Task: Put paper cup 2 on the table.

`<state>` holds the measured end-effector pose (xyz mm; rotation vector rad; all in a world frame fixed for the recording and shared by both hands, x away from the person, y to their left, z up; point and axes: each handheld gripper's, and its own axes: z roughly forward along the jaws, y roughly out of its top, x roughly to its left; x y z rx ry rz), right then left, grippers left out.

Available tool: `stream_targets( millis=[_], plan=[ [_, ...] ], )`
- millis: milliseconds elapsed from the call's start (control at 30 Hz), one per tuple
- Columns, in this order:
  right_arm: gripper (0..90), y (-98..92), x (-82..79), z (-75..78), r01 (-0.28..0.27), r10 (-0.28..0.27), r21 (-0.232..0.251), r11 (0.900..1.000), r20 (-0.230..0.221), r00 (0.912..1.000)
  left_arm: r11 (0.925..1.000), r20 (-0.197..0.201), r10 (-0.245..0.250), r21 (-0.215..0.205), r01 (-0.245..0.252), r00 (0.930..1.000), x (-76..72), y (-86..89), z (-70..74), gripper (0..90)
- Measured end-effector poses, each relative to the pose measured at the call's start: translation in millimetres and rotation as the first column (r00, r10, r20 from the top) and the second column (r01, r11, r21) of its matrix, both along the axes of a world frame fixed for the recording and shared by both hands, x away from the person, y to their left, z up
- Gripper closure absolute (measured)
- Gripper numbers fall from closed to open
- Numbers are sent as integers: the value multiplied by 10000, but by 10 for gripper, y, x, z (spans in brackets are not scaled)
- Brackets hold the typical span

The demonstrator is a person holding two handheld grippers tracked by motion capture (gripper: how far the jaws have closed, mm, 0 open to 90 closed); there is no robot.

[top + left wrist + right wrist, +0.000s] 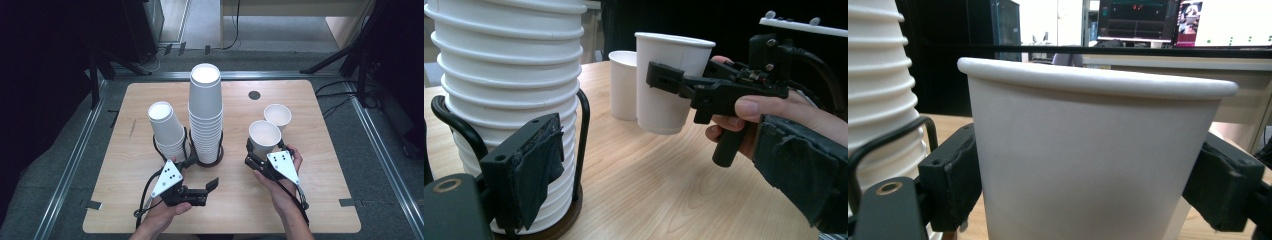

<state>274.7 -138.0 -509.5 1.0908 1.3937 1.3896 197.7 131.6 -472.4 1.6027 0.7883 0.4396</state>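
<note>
I can read no text, label, brand or number on anything before me. The paper cup [1098, 160] in my right claw [1093, 190] is plain white with no print, and so are the stacked cups [205, 115] on the tabletop [300, 210]. The monitors [1168, 22] far behind show small red and dark marks, but these are too small and blurred for me to make out any letters or figures.
</note>
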Motion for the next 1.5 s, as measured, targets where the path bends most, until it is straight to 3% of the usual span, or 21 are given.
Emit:
stream_targets(
  millis=[533, 933, 1233, 1500],
  plan=[
    [141, 5, 141, -159, -386, 351, -639, 9972, -545, 9979, 9999, -18, 108, -30, -108, 9999, 1, 24, -1, 66],
    [141, 22, 235, -207, -492, 416, -828, 9953, -915, 9949, 9998, -64, 186, -64, -187, 9998, 14, 40, -12, 66],
    [141, 20, 288, -269, -698, 523, -1392, 9878, -1256, 9907, 9998, -92, 202, -76, -203, 9998, 14, 42, -15, 66],
    [140, 4, 308, -317, -685, 443, -1560, 9854, -1538, 9871, 9997, -117, 224, -30, -225, 9997, 16, 41, -22, 66]
  ],
)
